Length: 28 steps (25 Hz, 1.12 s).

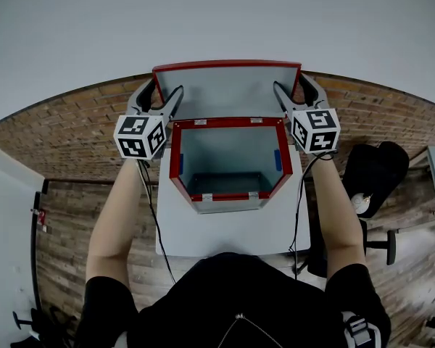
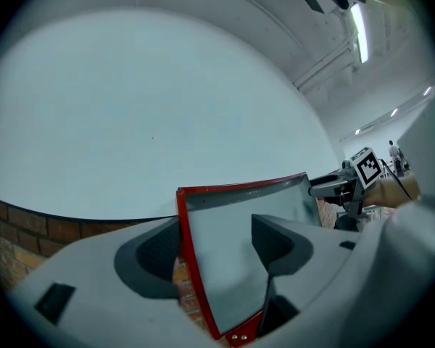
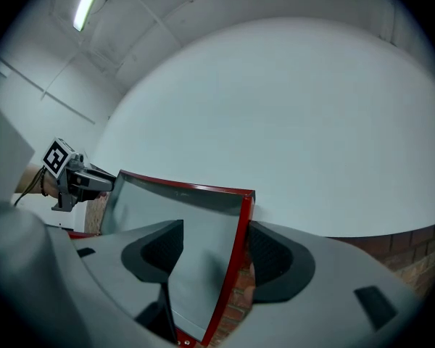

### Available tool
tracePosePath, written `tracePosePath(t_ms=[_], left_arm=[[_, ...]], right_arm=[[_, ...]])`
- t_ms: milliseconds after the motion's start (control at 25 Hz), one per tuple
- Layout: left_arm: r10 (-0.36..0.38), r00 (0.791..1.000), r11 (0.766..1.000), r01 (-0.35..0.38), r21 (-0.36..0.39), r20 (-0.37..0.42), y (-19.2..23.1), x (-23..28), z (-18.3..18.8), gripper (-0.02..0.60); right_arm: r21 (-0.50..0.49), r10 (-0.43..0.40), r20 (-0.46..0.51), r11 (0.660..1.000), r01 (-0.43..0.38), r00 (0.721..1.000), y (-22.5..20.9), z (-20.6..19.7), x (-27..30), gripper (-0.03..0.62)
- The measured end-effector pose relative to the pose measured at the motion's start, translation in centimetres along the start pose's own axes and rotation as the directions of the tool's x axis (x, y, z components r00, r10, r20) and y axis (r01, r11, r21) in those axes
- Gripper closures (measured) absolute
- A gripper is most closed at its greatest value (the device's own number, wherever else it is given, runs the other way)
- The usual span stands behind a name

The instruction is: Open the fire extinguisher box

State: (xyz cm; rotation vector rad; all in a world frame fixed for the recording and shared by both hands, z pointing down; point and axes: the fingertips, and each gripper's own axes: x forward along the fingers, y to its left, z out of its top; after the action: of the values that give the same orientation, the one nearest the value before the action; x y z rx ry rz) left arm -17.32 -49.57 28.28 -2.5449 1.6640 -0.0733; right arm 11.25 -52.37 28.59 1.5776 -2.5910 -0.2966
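The fire extinguisher box [image 1: 175, 154] has a red frame and stands open on a grey top, its inside bare and grey. Its red-edged lid [image 1: 228, 89] is raised at the far side. My left gripper [image 1: 162, 93] straddles the lid's left edge, one finger in front and one behind. My right gripper [image 1: 295, 89] straddles the right edge the same way. In the left gripper view the lid [image 2: 225, 223] crosses at an angle between the wide-apart jaws of the left gripper [image 2: 217, 245]. The right gripper view shows the lid [image 3: 196, 216] likewise within the right gripper [image 3: 214, 252]. Both are open.
The box rests on a grey table [image 1: 203, 230] against a white wall [image 1: 217, 20]. A black chair [image 1: 373, 172] stands to the right on the brick-patterned floor [image 1: 72, 143]. Cables hang from both grippers along the person's forearms.
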Motion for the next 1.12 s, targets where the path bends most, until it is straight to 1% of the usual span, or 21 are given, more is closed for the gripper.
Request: tracePosePath(t_ms=[200, 320, 440, 560, 720, 800, 920, 960, 1000, 1080, 1120], left_arm=[[0.005, 1.000, 1.000, -0.005, 0.003, -0.001, 0.1, 0.1, 0.0, 0.238], [0.005, 1.000, 1.000, -0.005, -0.004, 0.009, 0.2, -0.4, 0.2, 0.238], [0.012, 1.000, 1.000, -0.011, -0.019, 0.023, 0.8, -1.7, 0.3, 0.238], [0.037, 0.998, 0.998, -0.034, -0.051, 0.053, 1.2, -4.3, 0.1, 0.238], [0.061, 0.992, 0.997, -0.054, -0.061, 0.109, 0.3, -8.2, 0.2, 0.242], [0.062, 0.989, 0.996, -0.053, -0.065, 0.138, -0.8, -10.0, 0.3, 0.275], [0.041, 0.982, 0.998, -0.030, -0.063, 0.184, -3.2, -12.7, 0.6, 0.319], [0.030, 0.979, 0.998, -0.018, -0.059, 0.201, -4.1, -13.5, 0.7, 0.334], [0.018, 0.976, 0.998, -0.006, -0.056, 0.217, -5.0, -14.3, 0.6, 0.359], [-0.012, 0.971, 0.998, 0.026, -0.056, 0.239, -6.7, -15.6, 0.0, 0.419], [-0.028, 0.970, 0.997, 0.043, -0.059, 0.242, -7.5, -16.2, -0.7, 0.437]], right_arm=[[-0.007, 0.010, 0.007, 1.000, -0.010, 1.000, 0.0, 0.1, -0.1, 0.312], [-0.020, 0.010, 0.029, 1.000, -0.009, 1.000, -0.2, 0.4, -0.7, 0.312], [-0.018, 0.000, 0.049, 1.000, 0.001, 0.999, -0.7, 0.7, -2.2, 0.312], [0.002, 0.002, 0.070, 1.000, -0.002, 0.998, -0.5, 0.8, -4.6, 0.312], [0.045, 0.083, 0.156, 0.995, -0.091, 0.984, 2.0, 2.2, -8.1, 0.312], [0.067, 0.126, 0.197, 0.988, -0.142, 0.972, 3.6, 2.6, -9.7, 0.313], [0.088, 0.198, 0.248, 0.970, -0.225, 0.948, 6.2, 2.7, -11.8, 0.315], [0.094, 0.214, 0.257, 0.965, -0.244, 0.942, 6.9, 2.5, -12.4, 0.327], [0.100, 0.222, 0.262, 0.962, -0.255, 0.939, 7.6, 2.2, -12.9, 0.353], [0.117, 0.231, 0.262, 0.956, -0.268, 0.937, 8.7, 1.3, -13.9, 0.453], [0.124, 0.237, 0.256, 0.953, -0.276, 0.937, 9.3, 0.7, -14.3, 0.473]])
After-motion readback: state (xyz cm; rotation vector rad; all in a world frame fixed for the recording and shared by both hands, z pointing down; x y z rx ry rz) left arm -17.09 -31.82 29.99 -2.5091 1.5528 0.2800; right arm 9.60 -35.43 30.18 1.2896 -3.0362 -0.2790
